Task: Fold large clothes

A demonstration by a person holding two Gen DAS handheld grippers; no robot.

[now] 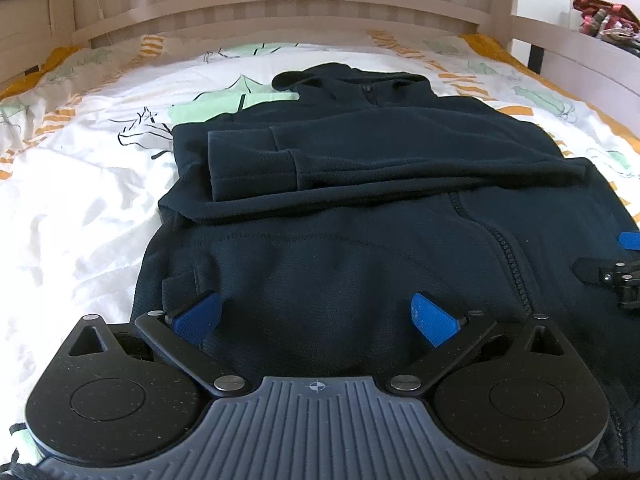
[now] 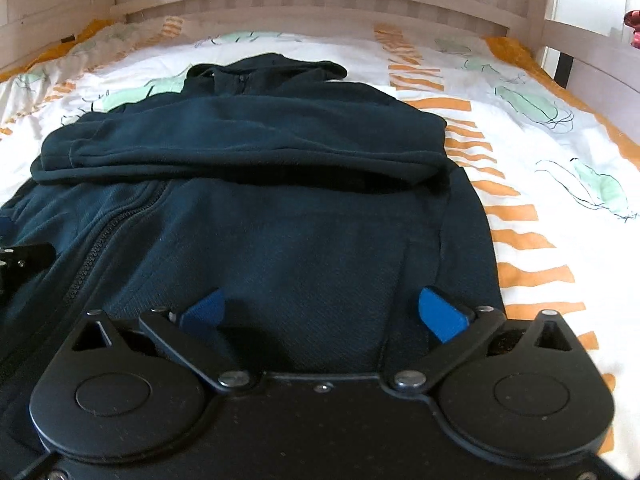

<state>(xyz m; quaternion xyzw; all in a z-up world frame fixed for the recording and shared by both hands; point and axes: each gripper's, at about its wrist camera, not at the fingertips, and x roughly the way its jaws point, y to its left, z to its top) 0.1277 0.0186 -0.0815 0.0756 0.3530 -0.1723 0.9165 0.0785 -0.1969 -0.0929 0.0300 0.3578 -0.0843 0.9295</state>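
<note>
Dark jacket [image 1: 360,216], lower centre: matt knitted fleece, faintly ribbed, with a toothed zip. Sheet [image 1: 80,200] at left is crumpled printed cotton. Headboard [image 1: 280,4] up top, pale matt wood. Gripper [image 1: 316,316] bodies matt black plastic, pads [image 1: 434,322] textured blue.

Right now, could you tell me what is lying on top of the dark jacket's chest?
Its sleeves lie folded across the dark jacket, covering the upper zipper; the lower zipper shows. The patterned bedsheet under it is hidden.
</note>
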